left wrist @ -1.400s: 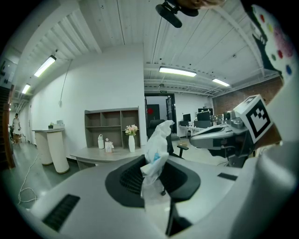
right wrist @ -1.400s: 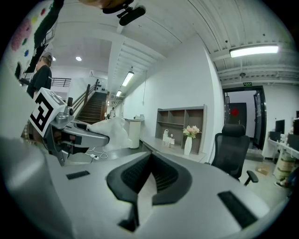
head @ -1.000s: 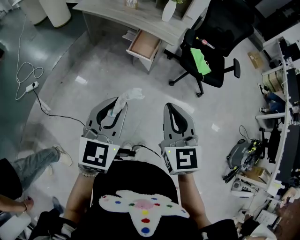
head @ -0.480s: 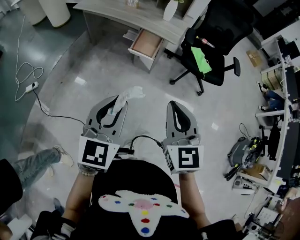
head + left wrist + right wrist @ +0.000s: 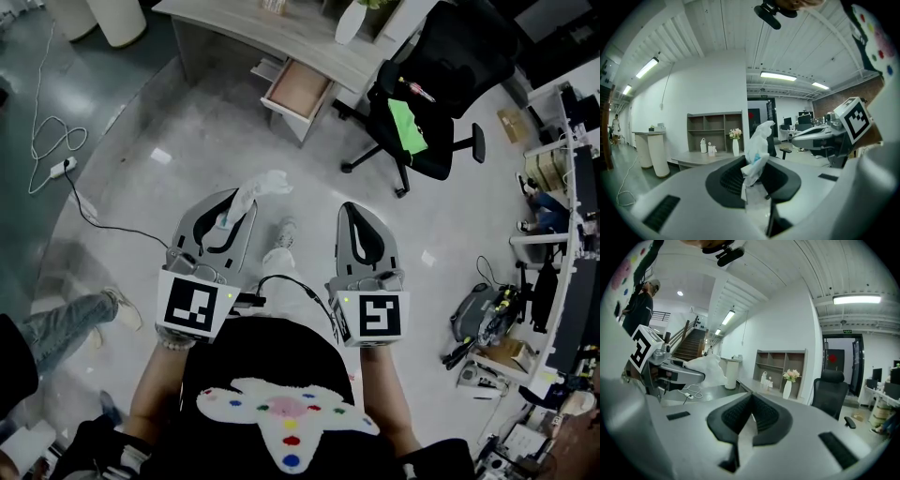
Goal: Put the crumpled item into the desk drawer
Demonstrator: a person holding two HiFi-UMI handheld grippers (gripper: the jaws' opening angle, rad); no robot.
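The main hazard is loss of the crumpled item (image 5: 757, 143) in transit: the left tongs (image 5: 752, 174) pinch only its lower tail, and the pale, soft bulk stands free above and beyond the tips, so a jolt or a quick swing could probably pull it out onto the floor (image 5: 187, 141). A second hazard is a snag at the open drawer (image 5: 298, 90), which projects from under the surface (image 5: 281, 37) with the office chair (image 5: 427, 94) near it; the loose bulk could catch on the drawer front. The right tongs (image 5: 751, 404) are pressed together, hold nothing, and sit beside the left pair. The item sits between the left tips, well apart from the drawer ahead.
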